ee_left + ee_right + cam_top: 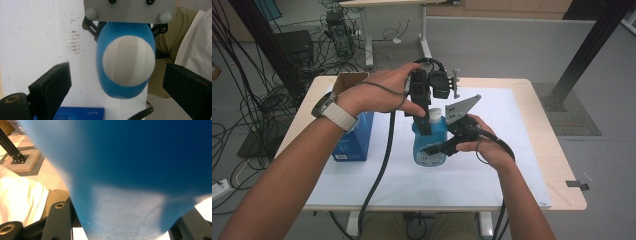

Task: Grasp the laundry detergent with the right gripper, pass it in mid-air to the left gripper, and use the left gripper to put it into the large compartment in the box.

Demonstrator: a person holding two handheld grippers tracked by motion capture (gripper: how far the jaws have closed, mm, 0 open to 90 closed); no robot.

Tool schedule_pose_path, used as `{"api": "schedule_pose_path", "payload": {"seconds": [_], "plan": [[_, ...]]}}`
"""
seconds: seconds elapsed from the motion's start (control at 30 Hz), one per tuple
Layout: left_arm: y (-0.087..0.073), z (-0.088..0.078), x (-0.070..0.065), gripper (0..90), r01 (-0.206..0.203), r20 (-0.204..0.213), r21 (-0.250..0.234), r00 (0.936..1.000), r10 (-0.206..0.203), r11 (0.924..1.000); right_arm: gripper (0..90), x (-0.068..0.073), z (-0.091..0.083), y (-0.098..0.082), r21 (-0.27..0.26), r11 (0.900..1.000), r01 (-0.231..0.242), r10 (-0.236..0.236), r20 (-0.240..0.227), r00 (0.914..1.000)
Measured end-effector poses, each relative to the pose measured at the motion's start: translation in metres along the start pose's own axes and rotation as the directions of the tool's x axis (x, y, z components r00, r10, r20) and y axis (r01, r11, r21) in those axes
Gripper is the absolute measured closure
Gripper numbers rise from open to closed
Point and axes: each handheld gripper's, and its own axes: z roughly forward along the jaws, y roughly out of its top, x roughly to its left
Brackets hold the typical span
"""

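A blue bottle with a white cap stands upright on the white mat. My right gripper comes in from the right and is shut on the bottle's body; the blue bottle looms close between its jaws. My left gripper points straight down over the bottle top. In the left gripper view the white cap lies between the two jaws of the left gripper, which stand wide and clear of it on both sides.
A blue box with an open cardboard flap stands on the mat left of the bottle. The wooden table extends past the mat on the right. Cables and equipment sit on the floor beyond the table's far left.
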Motion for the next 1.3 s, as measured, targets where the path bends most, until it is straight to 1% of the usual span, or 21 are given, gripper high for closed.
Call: {"api": "schedule_pose_path", "payload": {"seconds": [0.23, 0.3, 0.7, 1.07, 1.3], "plan": [[-0.0004, -0.0004, -0.0001, 8.6, -0.004, -0.002, 0.0, 1.0, 0.004, 1.0, 43.6, -0.0003, 0.0005, 0.0006, 0.003, 1.0, 0.003, -0.003, 0.001, 1.0], [-0.0005, -0.0005, -0.0006, 8.7, -0.005, -0.002, -0.004, 1.0, 0.005, 1.0, 43.6, -0.0002, 0.0008, 0.0007, 0.003, 1.0, -0.003, 0.003, 0.0, 1.0], [-0.0015, -0.001, -0.0009, 8.7, -0.005, -0.009, -0.003, 1.0, 0.005, 1.0, 43.6, -0.0005, 0.0002, 0.0004, 0.003, 1.0, -0.005, 0.005, 0.003, 1.0], [-0.0013, -0.0014, -0.0021, 9.0, -0.008, -0.011, -0.004, 0.9999, 0.008, 1.0, 43.6, 0.0003, 0.0005, 0.0008, 0.0, 1.0, -0.002, 0.002, -0.006, 1.0], [-0.0016, -0.0017, -0.0024, 9.0, -0.005, -0.01, -0.004, 0.9999, 0.005, 1.0, 43.6, 0.0003, 0.0001, 0.0005, -0.001, 1.0, -0.004, 0.004, -0.001, 1.0]]}}
